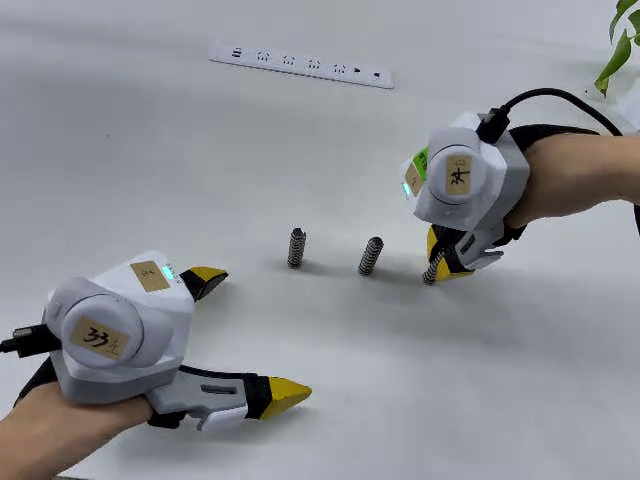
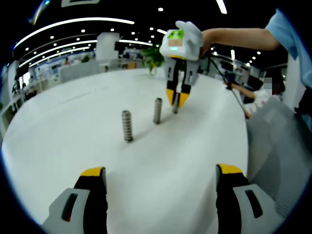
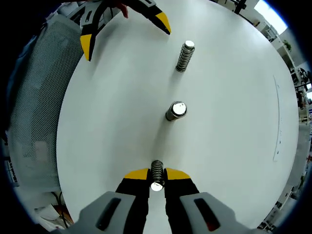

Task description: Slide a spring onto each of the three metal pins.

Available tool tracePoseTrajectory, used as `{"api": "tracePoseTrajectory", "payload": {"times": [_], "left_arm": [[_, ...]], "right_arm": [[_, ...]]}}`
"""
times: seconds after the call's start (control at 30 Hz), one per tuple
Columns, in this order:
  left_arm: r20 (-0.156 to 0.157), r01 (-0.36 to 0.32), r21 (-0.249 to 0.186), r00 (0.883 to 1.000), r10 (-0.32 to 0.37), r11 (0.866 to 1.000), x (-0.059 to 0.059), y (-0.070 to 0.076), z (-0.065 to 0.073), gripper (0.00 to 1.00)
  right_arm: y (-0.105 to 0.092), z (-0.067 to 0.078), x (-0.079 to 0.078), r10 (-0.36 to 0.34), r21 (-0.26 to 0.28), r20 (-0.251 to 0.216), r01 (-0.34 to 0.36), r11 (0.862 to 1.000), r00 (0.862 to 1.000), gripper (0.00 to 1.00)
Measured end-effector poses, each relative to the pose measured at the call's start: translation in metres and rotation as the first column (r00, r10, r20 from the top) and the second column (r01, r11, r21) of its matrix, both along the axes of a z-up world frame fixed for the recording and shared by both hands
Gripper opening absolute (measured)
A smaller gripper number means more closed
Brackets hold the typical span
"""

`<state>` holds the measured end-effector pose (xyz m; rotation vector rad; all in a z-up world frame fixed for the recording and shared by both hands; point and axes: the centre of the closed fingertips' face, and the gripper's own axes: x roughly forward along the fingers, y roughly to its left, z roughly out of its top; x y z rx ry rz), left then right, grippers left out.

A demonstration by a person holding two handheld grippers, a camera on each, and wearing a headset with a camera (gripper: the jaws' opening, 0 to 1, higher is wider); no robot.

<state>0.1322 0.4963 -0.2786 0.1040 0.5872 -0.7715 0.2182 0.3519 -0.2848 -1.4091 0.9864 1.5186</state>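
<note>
The white bench (image 1: 200,150) carries everything. On its near left part the left hand-held gripper (image 1: 255,335) lies low over the surface. Its two yellow-tipped jaws stand wide apart and there is nothing between them. At the right side the right hand-held gripper (image 1: 440,268) points downward to the bench. Its jaws are nearly together and they press from both sides on the third spring (image 1: 433,268). A black cable goes out from the top of this gripper.

At the far edge of the bench a long white power strip (image 1: 300,64) lies flat, well apart from the work. Some green leaves of a plant (image 1: 620,40) come in at the upper right corner.

Three springs stand in one row near the middle of the bench. The first spring (image 1: 296,248) is upright on its pin, at the left end. The middle spring (image 1: 371,255) stands just beside it, also on a pin, and in the right gripper view the shiny pin head (image 3: 178,108) shows at its top. The third spring is at the right end of the row and leans a little in the head view. In the right gripper view its coils (image 3: 156,170) sit between the yellow tips.
</note>
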Motion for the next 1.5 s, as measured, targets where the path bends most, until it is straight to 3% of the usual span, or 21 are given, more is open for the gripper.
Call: {"api": "tracePoseTrajectory", "payload": {"times": [0.33,0.53,0.6,0.87,1.0,1.07,1.17,1.33,1.43,1.5], "left_arm": [[0.004,-0.007,0.001,1.0,0.007,1.0,-0.001,0.002,0.001,0.94],[0.007,-0.005,0.002,1.0,0.005,1.0,-0.001,0.002,0.003,0.94],[0.007,-0.005,0.002,1.0,0.005,1.0,-0.001,0.002,0.003,0.94],[0.015,-0.002,0.005,1.0,0.002,1.0,-0.001,0.002,0.006,0.94],[0.02,-0.007,0.005,1.0,0.007,1.0,0.0,0.004,0.008,0.94],[0.022,-0.008,0.006,1.0,0.007,1.0,0.0,0.005,0.009,0.94],[0.028,-0.012,0.006,1.0,0.012,1.0,0.0,0.006,0.012,0.94],[0.037,-0.021,0.002,0.999,0.021,1.0,0.0,0.005,0.016,0.94],[0.044,-0.027,0.001,0.999,0.027,1.0,-0.001,0.004,0.019,0.94],[0.046,-0.032,0.002,0.998,0.032,0.999,-0.001,0.004,0.02,0.94]], "right_arm": [[0.0,0.0,0.003,-0.006,0.01,0.007,0.006,1.0,1.0,0.14],[0.002,0.001,0.006,-0.018,0.03,0.019,0.018,0.999,1.0,0.26],[0.003,-0.001,0.009,-0.022,0.043,0.022,0.021,0.999,1.0,0.33],[0.005,0.0,0.007,-0.089,0.124,0.016,0.086,0.989,0.996,0.79],[0.002,-0.001,0.012,-0.107,0.162,0.058,0.097,0.982,0.992,0.9],[0.002,0.0,0.012,-0.129,0.196,0.063,0.114,0.974,0.99,0.95],[0.004,0.002,0.006,-0.204,0.27,0.037,0.187,0.945,0.978,0.99],[-0.007,0.003,0.007,-0.253,0.317,0.083,0.215,0.924,0.964,0.99],[-0.008,0.009,0.001,-0.346,0.405,0.045,0.299,0.864,0.937,0.99],[-0.012,0.012,-0.002,-0.379,0.442,0.037,0.325,0.836,0.925,0.99]]}}
